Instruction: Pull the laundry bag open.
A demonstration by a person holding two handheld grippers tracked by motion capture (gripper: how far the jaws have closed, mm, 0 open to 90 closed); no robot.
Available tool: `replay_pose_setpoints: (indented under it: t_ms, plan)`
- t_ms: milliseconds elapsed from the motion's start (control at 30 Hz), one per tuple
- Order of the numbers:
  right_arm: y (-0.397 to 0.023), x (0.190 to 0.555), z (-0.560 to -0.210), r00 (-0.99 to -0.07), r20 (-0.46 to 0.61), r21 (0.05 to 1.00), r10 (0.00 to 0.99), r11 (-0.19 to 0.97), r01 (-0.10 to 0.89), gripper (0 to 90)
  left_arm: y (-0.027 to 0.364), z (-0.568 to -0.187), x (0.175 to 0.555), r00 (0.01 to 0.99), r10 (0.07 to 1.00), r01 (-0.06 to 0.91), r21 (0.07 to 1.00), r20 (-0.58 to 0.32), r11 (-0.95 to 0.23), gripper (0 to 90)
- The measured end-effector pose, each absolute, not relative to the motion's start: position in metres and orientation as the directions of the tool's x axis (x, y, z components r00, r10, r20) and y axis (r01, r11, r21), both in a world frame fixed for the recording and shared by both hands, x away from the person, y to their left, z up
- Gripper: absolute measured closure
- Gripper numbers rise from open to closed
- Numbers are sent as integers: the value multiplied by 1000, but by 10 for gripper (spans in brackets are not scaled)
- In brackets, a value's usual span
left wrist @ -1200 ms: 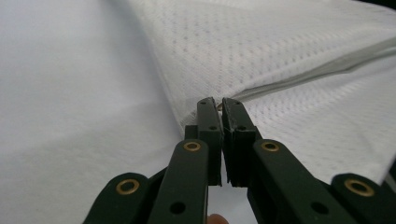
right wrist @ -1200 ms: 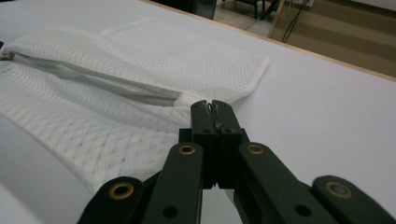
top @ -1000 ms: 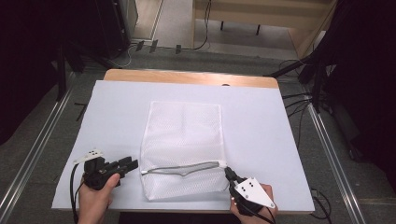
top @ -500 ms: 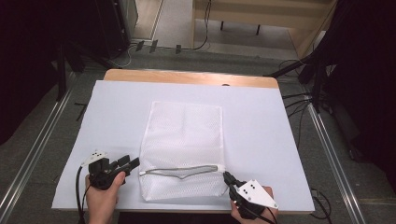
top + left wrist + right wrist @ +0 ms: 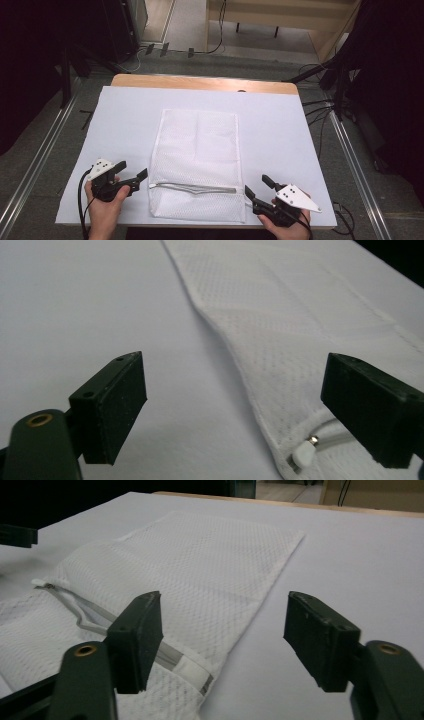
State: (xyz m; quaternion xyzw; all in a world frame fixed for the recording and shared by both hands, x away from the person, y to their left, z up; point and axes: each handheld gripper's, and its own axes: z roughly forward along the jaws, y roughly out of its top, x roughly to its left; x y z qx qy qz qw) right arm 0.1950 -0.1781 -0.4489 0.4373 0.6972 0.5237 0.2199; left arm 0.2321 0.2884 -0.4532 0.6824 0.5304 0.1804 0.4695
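A white mesh bag [image 5: 197, 160] lies flat in the middle of the white table cover, with a grey zipper [image 5: 195, 188] running across its near end. My left gripper [image 5: 132, 172] is open just left of the bag's near left corner, nothing between its jaws. In the left gripper view the bag's edge [image 5: 240, 370] and the white zipper end [image 5: 303, 455] lie between the open jaws' line of sight. My right gripper [image 5: 257, 187] is open at the bag's near right corner, apart from it. The right gripper view shows the mesh bag [image 5: 200, 565] and the zipper [image 5: 95, 615] ahead.
The white table cover [image 5: 280, 130] spans the wooden table [image 5: 200, 82]. Metal rails [image 5: 355, 165] run along both sides on the floor. Cables [image 5: 320, 107] trail at the right, and dark equipment stands at the back left.
Both grippers have let go of the bag and drawn a little outward and back. The bag's near end, which was lifted and bunched, now lies flat with the zipper straighter.
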Motion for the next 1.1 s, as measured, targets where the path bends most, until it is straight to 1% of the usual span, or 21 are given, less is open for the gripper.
replay_pose_setpoints:
  t_ms: [67, 100, 133, 167, 300, 367, 433, 600, 700, 867, 1000, 1100]
  plan:
    - [-185, 198, -449, -507, 167, 916, 845, 57, 396, 268, 294, -452, 230, 407, 869, 550, 835, -283, 14, 75]
    - [-190, 201, -449, -487, 167, 910, 857, 57, 411, 261, 296, -452, 230, 409, 869, 549, 836, -277, 8, 75]
    - [-190, 201, -449, -487, 167, 910, 857, 57, 411, 261, 296, -452, 230, 409, 869, 549, 836, -277, 8, 75]
    - [-197, 204, -450, -465, 167, 904, 869, 52, 424, 240, 297, -452, 230, 404, 873, 549, 836, -275, 9, 75]
    - [-210, 208, -452, -442, 183, 899, 878, 32, 437, 229, 306, -452, 228, 408, 879, 540, 842, -247, -14, 75]
    - [-221, 212, -452, -437, 185, 901, 880, 25, 433, 215, 309, -451, 227, 432, 875, 527, 848, -219, -49, 0]
    - [-230, 214, -453, -431, 181, 904, 884, 22, 427, 208, 310, -450, 226, 435, 879, 515, 855, -194, -67, 0]
    - [-249, 218, -455, -413, 167, 907, 896, 26, 421, 211, 311, -449, 226, 441, 881, 505, 859, -172, -85, 0]
    - [-256, 219, -456, -403, 158, 908, 902, 28, 419, 209, 314, -449, 226, 441, 881, 502, 861, -172, -83, 0]
    - [-274, 222, -458, -375, 184, 904, 909, -8, 427, 190, 323, -449, 225, 422, 889, 500, 864, -176, -66, 0]
    - [-279, 223, -459, -373, 205, 900, 905, -24, 436, 189, 326, -449, 224, 407, 896, 499, 865, -178, -55, 0]
    - [-280, 223, -461, -369, 198, 897, 908, -16, 442, 189, 325, -450, 225, 401, 900, 502, 862, -170, -61, 0]
